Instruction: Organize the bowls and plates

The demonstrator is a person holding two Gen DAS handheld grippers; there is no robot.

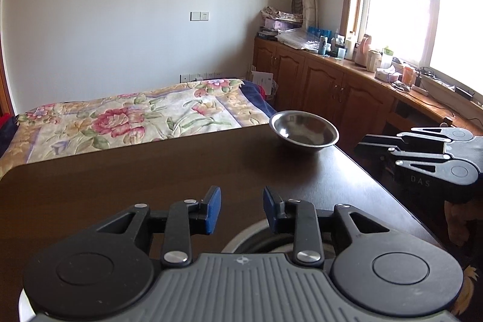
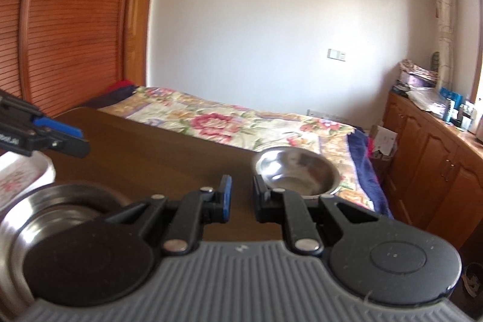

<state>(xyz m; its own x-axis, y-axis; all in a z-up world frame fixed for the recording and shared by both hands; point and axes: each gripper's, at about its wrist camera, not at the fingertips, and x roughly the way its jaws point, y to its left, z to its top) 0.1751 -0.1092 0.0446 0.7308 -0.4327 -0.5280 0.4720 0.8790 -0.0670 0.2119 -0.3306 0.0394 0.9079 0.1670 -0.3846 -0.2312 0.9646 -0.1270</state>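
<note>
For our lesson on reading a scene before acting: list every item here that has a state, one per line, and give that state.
Left hand-held gripper: open, empty, above the table.
Right hand-held gripper: open, empty.
Far steel bowl: upright, empty, at the table's far corner.
Near steel bowl: upright, something steel nested inside it.
Floral plate: flat on the table, beside the near steel bowl.
Cabinet doors: closed.

The steel plate (image 1: 241, 237) near the left gripper (image 1: 241, 208) is mostly hidden behind the gripper's body, only a curved rim being shown. In the right wrist view, the stacked steel dishes (image 2: 51, 210) are partly covered by the right gripper (image 2: 240, 198) and blurred, and the white floral dish (image 2: 21, 180) is cut off by the left edge.
</note>
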